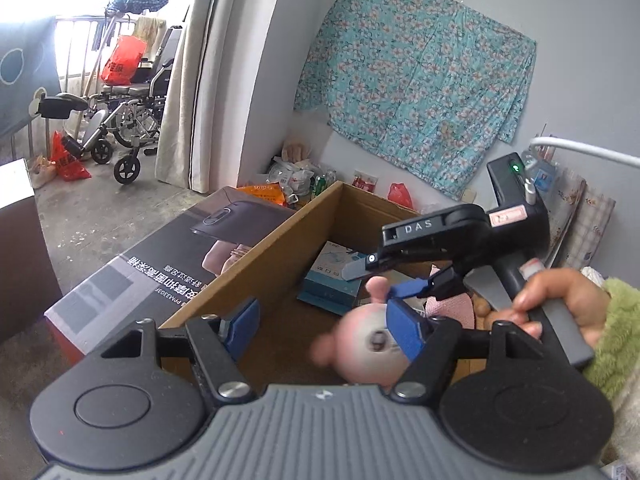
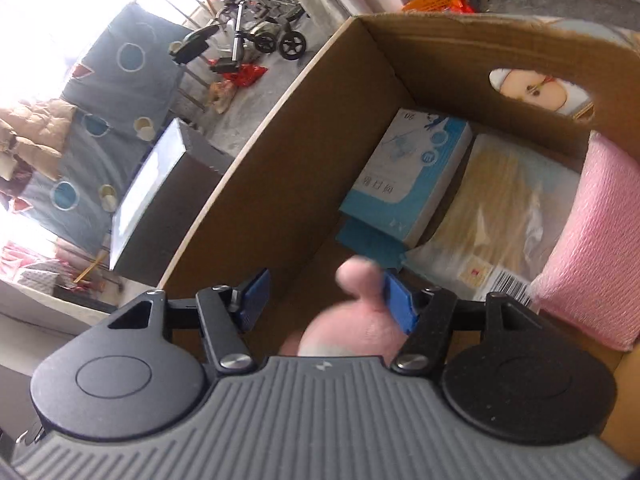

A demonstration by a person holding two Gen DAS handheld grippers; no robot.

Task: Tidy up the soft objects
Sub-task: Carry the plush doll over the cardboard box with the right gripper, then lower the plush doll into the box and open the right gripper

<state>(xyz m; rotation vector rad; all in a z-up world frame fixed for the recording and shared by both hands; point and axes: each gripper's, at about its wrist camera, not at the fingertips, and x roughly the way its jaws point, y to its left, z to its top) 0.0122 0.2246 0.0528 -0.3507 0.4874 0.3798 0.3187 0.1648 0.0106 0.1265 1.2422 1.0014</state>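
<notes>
Cluttered home room: wheelchair (image 1: pixel 128 120), curtain (image 1: pixel 180 80), floral cloth (image 1: pixel 412 72) on wall.

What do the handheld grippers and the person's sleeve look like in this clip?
Both grippers are black, with blue pads on their fingers and a ribbed grey body flanked by two round black discs. Seen from the left wrist, the right gripper carries white "DAS" lettering, a green indicator light, a pinkish label and a grey handle. The hand on it comes out of a fuzzy green sleeve.
</notes>
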